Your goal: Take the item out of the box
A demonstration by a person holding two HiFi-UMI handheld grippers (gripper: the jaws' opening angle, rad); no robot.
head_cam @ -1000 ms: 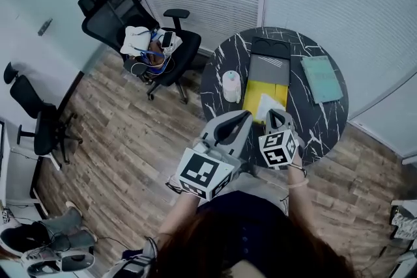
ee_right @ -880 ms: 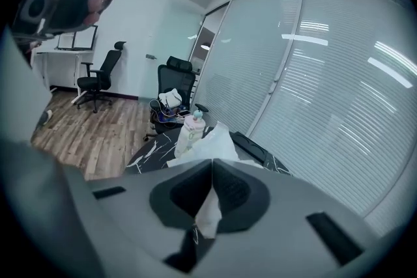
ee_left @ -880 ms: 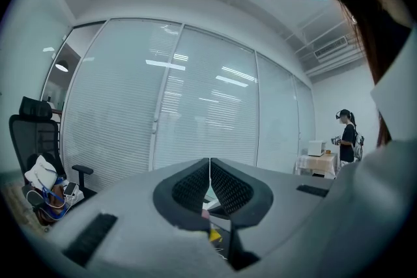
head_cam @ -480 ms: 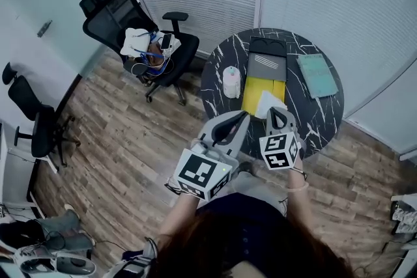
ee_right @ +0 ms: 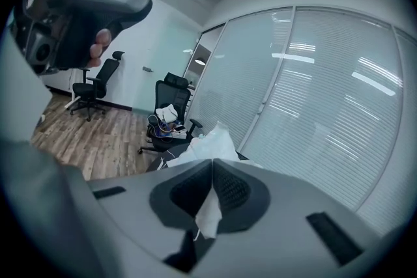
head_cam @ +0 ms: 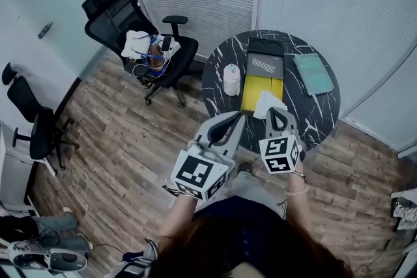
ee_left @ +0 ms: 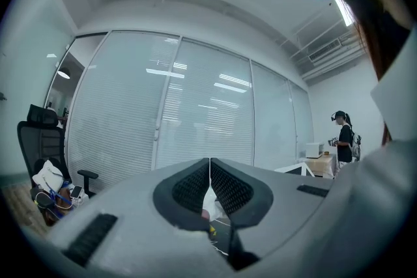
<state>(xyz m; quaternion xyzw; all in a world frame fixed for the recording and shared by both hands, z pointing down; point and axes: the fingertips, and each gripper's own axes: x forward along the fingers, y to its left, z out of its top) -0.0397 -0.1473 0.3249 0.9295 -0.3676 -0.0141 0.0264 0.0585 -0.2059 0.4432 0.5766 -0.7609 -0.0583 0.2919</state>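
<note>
On the round black marble table lies an open yellow box, its grey lid folded back behind it. A crumpled white bag rests at the box's near edge. My right gripper is shut on this white bag; a strip of it hangs between the pads. My left gripper hovers just left of the box's near corner. Its jaws are shut, and the white bag shows only through the gap below the pads.
A white roll stands left of the box and a teal book lies to its right. A black office chair piled with things stands left of the table. Blinds and glass walls run behind. Another person stands far off.
The white bag has shifted slightly toward the box's near edge with my right gripper. Both grippers have otherwise hardly moved.
</note>
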